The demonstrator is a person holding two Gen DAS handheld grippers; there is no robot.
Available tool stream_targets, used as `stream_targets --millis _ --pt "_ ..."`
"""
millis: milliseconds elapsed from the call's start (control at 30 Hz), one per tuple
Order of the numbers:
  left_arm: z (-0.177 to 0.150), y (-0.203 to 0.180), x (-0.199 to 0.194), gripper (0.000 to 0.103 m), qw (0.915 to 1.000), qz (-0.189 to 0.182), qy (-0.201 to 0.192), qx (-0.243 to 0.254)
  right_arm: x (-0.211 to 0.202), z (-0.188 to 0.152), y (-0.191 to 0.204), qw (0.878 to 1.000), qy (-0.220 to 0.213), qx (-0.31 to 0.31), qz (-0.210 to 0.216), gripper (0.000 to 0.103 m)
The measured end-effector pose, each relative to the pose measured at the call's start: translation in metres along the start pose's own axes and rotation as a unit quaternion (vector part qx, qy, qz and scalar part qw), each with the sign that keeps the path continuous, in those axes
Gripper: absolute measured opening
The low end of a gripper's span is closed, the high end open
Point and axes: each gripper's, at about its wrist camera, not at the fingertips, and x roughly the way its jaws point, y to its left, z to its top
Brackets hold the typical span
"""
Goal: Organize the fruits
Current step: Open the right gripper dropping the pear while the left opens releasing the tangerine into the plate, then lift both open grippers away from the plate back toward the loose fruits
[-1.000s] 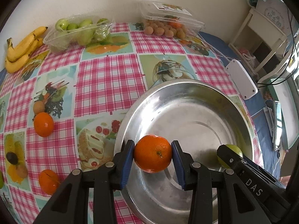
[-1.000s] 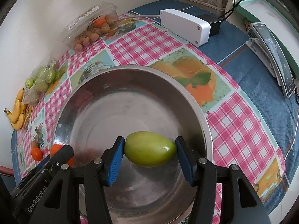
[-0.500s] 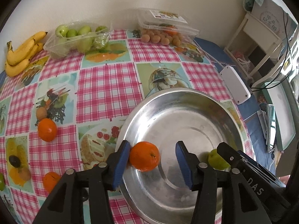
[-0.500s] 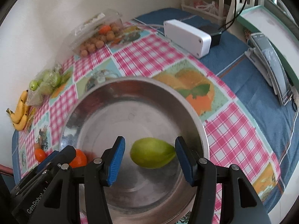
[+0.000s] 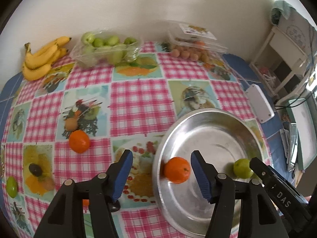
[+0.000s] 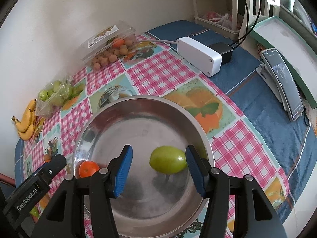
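Observation:
A steel bowl stands on the checked tablecloth. Inside it lie an orange near its left wall and a green fruit toward the right. My left gripper hovers above the bowl's left rim; its jaws are opening, and the orange sits loose below the right pad, untouched. The right gripper hangs open over the bowl, the green fruit resting beneath and just clear of its right pad. Each gripper's body shows at the edge of the other's view.
On the cloth lie another orange, a green fruit at the left edge, bananas, a clear tub of green fruit and a box of small brown fruit by the wall. A white box and a phone lie right.
Both grippers rose away from the bowl. The left jaws spread and let the orange go; it now lies in the bowl. The green fruit dropped from between the right pads onto the bowl floor.

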Motion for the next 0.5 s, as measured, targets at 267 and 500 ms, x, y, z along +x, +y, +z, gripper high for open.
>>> stream_targets --millis 267,500 --pt "-0.005 0.019 0.015 0.065 0.9988 0.031 0.024 -0.030 0.012 -0.003 0.002 1.000 0.023 -0.012 -0.007 0.057" --pt "-0.007 0.021 0.019 0.073 0.9986 0.031 0.028 -0.032 0.019 -0.005 0.004 0.999 0.038 -0.023 -0.019 0.059"
